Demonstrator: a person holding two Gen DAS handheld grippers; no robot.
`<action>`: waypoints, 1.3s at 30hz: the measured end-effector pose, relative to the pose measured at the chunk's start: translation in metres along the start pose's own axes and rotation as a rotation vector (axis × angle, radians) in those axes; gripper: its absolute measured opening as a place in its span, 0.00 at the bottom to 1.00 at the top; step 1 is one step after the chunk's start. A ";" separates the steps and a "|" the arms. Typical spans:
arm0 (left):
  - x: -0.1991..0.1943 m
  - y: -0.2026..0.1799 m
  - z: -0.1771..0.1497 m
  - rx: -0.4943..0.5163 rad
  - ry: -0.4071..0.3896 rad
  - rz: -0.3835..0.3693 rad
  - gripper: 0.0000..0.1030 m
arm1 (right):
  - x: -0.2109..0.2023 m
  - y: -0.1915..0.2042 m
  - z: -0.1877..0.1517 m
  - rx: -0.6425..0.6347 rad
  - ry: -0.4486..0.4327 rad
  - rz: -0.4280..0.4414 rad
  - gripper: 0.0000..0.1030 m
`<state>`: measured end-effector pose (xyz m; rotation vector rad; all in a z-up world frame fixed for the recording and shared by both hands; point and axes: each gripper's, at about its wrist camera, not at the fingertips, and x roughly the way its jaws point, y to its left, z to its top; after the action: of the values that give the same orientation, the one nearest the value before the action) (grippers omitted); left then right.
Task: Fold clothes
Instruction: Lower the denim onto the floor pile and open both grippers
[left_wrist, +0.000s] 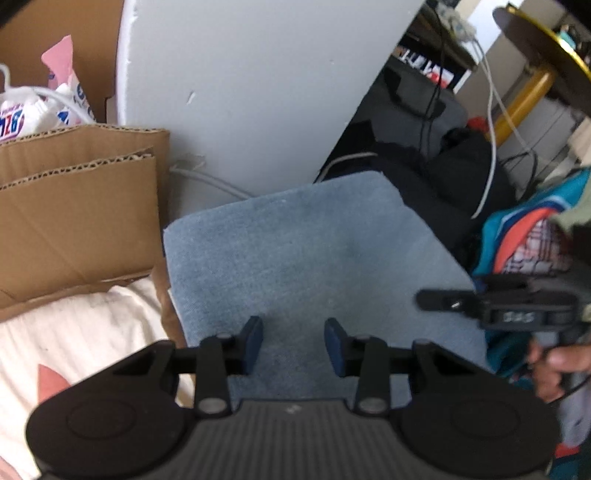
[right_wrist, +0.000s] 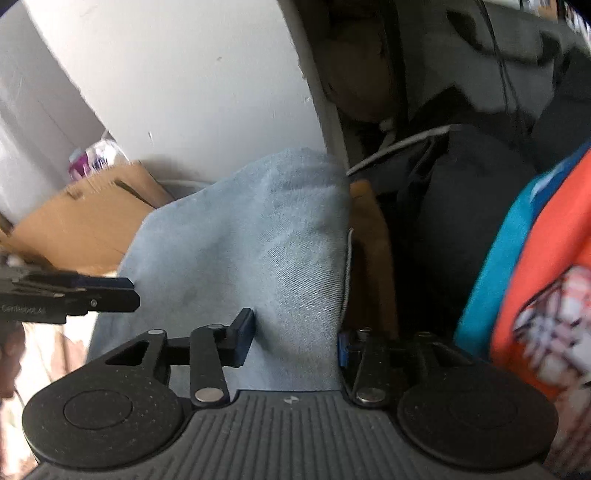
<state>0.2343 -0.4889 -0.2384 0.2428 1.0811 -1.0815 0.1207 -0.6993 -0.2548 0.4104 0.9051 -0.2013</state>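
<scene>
Denim garment folded to a compact rectangle, lying flat between cardboard box and heap of coloured clothes, pale wall panel behind. Left gripper above near edge of denim, jaws partly apart, nothing between pads. Right gripper astride right edge of denim: cloth between jaws, left pad clear of it, contact at right pad hard to judge; reads as released. Step judged: fold on this piece finished, letting go. Next move calls for lifting both clear without dragging the fold, then reaching right for a fresh item.
</scene>
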 end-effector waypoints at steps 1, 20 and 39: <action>0.001 -0.002 -0.001 0.013 0.002 0.011 0.38 | -0.003 0.001 0.001 -0.012 -0.002 -0.019 0.49; 0.014 -0.008 -0.012 0.027 0.010 0.088 0.40 | 0.015 0.031 0.033 -0.168 -0.071 -0.019 0.48; 0.012 -0.008 -0.017 0.028 -0.043 0.072 0.39 | 0.073 0.021 0.063 -0.259 -0.009 -0.123 0.31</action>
<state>0.2183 -0.4898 -0.2539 0.2771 1.0122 -1.0336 0.2179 -0.7068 -0.2728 0.1132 0.9351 -0.1953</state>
